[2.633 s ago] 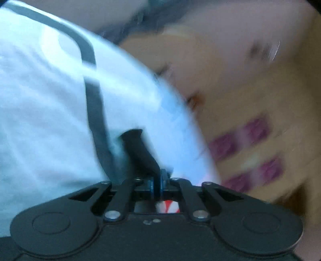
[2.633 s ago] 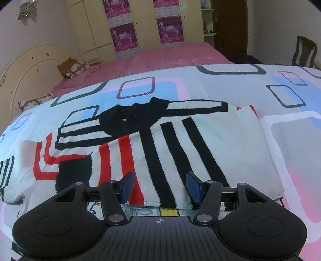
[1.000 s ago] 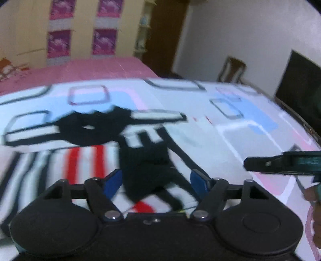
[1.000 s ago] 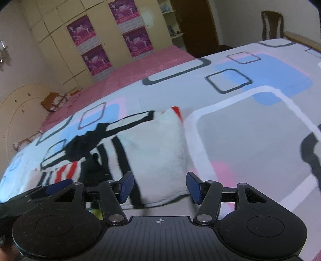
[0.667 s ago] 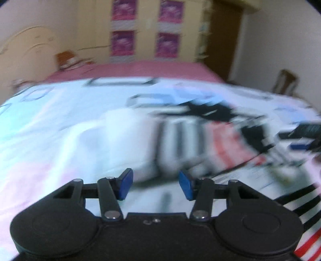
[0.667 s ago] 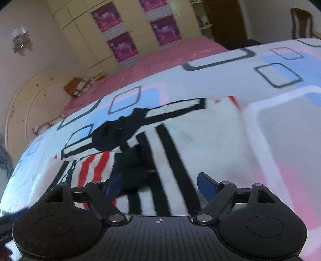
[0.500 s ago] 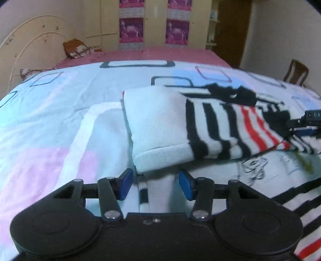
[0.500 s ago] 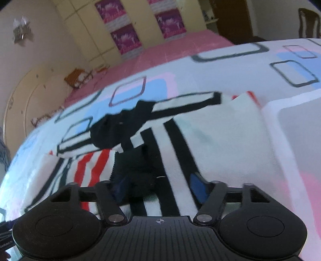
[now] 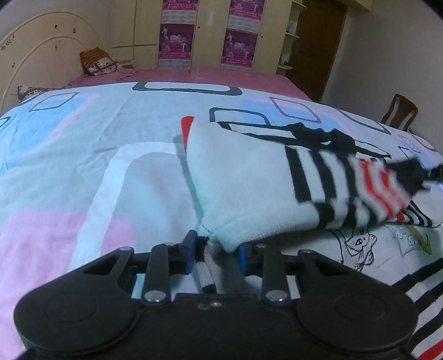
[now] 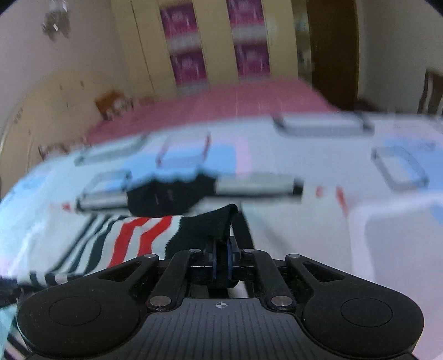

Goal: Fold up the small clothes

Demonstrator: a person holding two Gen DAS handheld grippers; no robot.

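Right gripper (image 10: 220, 262) just clamped the sweater's black cuff (image 10: 206, 225); left gripper (image 9: 215, 253) now half-closed around white hem (image 9: 229, 238), grip unconfirmed; next fold starting

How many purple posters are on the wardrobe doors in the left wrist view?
4, in two columns on the wardrobe: left door upper and lower; right door upper and lower. The top edge crops the upper two; more could lie above.
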